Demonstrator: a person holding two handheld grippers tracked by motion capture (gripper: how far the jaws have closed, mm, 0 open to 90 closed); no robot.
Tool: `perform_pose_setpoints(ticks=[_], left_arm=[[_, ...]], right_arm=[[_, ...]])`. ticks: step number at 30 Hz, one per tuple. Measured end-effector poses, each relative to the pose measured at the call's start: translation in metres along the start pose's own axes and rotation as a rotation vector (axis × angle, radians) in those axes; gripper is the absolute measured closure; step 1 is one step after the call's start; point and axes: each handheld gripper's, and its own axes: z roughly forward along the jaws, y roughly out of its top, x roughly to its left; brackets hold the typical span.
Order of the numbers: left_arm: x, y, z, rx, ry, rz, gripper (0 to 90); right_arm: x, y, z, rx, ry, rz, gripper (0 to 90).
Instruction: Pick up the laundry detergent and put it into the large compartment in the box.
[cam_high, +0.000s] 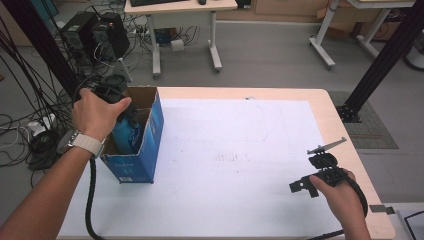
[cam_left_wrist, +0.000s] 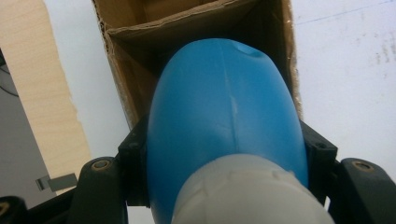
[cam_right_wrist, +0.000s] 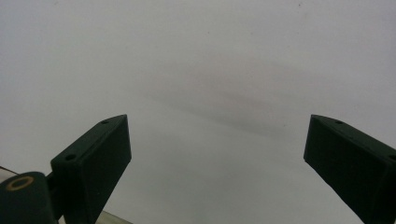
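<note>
Left gripper (cam_left_wrist: 224, 186) pinched the blue bottle (cam_left_wrist: 224, 116) over the open cardboard box (cam_high: 150, 145) at the table's left edge, apparently mid-insertion; next: lower fully, then release, while right gripper (cam_right_wrist: 217, 154) rested spread near the right edge.

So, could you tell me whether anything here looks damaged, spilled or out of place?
Only a little wear: the cardboard box has a ragged, frayed top edge where the left gripper holds the blue bottle over its opening. The white table cover carries faint scuff marks near its middle. Nothing is spilled, and the right gripper sits open and empty.
</note>
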Motion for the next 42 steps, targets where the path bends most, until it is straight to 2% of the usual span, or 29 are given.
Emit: perform_pose_setpoints(ticks=[3,11,18,22,42], left_arm=[[-0.003,-0.001,0.006,-0.002,0.008,0.004,37.6],[-0.003,-0.001,0.023,0.003,-0.005,-0.001,37.6],[-0.009,0.000,0.040,0.025,0.029,0.008,37.6],[-0.003,0.000,0.047,0.032,0.009,0.003,37.6],[0.005,-0.003,0.049,0.018,0.000,0.005,37.1]], right_arm=[[-0.001,0.000,0.001,0.003,0.001,0.003,7.3],[-0.004,-0.003,0.001,0.002,0.005,0.014,7.3],[-0.006,-0.004,0.002,0.002,0.005,0.013,7.2],[-0.006,-0.003,0.003,0.004,0.007,0.012,7.3],[0.002,0.003,0.003,0.014,0.001,0.004,7.2]])
